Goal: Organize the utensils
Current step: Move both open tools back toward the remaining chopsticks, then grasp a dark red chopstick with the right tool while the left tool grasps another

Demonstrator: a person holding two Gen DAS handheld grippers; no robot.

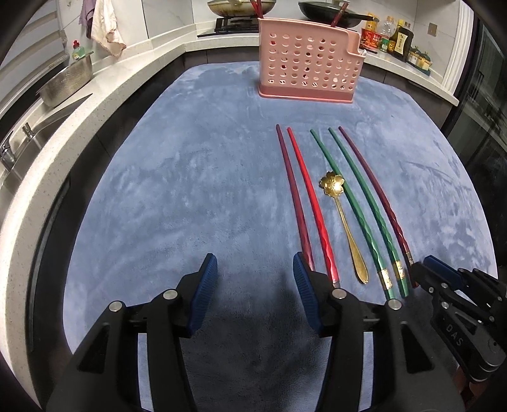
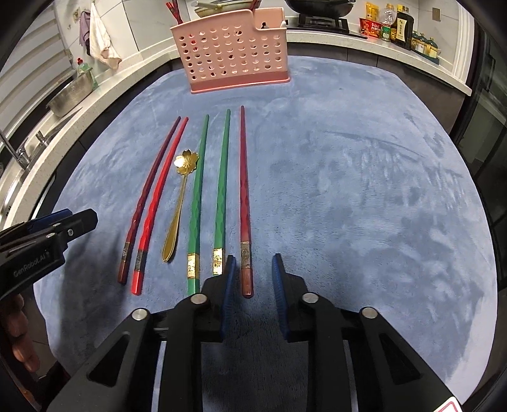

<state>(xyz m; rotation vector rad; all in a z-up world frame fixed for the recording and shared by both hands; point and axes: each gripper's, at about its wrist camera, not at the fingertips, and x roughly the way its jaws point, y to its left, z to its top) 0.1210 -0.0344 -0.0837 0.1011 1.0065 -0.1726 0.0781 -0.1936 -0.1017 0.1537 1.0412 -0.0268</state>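
Note:
On the blue mat lie several chopsticks and a gold flower spoon. From left: a dark maroon chopstick, a red chopstick, the spoon, two green chopsticks, and a dark red chopstick. A pink perforated holder stands at the far side. My right gripper is open, its fingers straddling the handle end of the dark red chopstick. My left gripper is open and empty, just left of the maroon chopstick.
A white counter with a sink and a steel colander runs along the left. A stove with pans and sauce bottles sit behind the holder. The mat extends to the right.

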